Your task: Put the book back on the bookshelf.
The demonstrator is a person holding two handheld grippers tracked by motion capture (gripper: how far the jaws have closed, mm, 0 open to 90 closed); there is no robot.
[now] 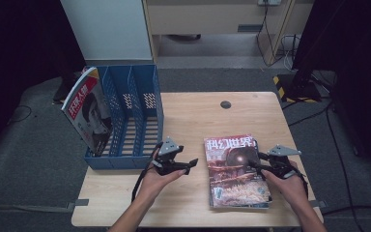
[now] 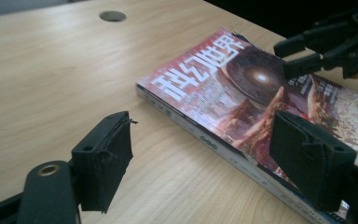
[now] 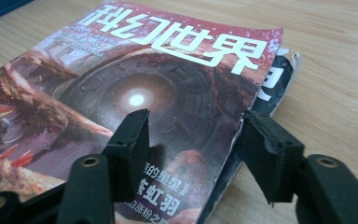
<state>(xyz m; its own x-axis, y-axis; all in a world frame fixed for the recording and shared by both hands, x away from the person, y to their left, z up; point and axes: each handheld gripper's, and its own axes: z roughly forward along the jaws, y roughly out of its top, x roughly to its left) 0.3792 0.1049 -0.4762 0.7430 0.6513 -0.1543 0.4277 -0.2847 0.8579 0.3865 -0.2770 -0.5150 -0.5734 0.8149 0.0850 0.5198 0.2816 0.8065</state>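
Note:
A red-covered magazine (image 1: 234, 181) (image 2: 223, 93) (image 3: 135, 74) lies flat on top of a small stack at the right of the wooden table (image 1: 193, 121). A dark magazine (image 3: 279, 79) peeks out beneath it. My right gripper (image 1: 251, 160) (image 3: 198, 144) reaches in from the right and stands open. One jaw rests over the cover and the other sits just past the cover's edge. My left gripper (image 1: 192, 165) (image 2: 205, 158) hovers left of the stack, open wide with nothing between its jaws. Its view also catches the right gripper (image 2: 307, 51) farther off.
A blue slotted file rack (image 1: 140, 96) stands at the table's left, with a red-and-white magazine (image 1: 87, 113) leaning in its leftmost slot. A round cable hole (image 1: 225, 104) (image 2: 112, 16) sits near the far edge. Bare wood lies between rack and stack.

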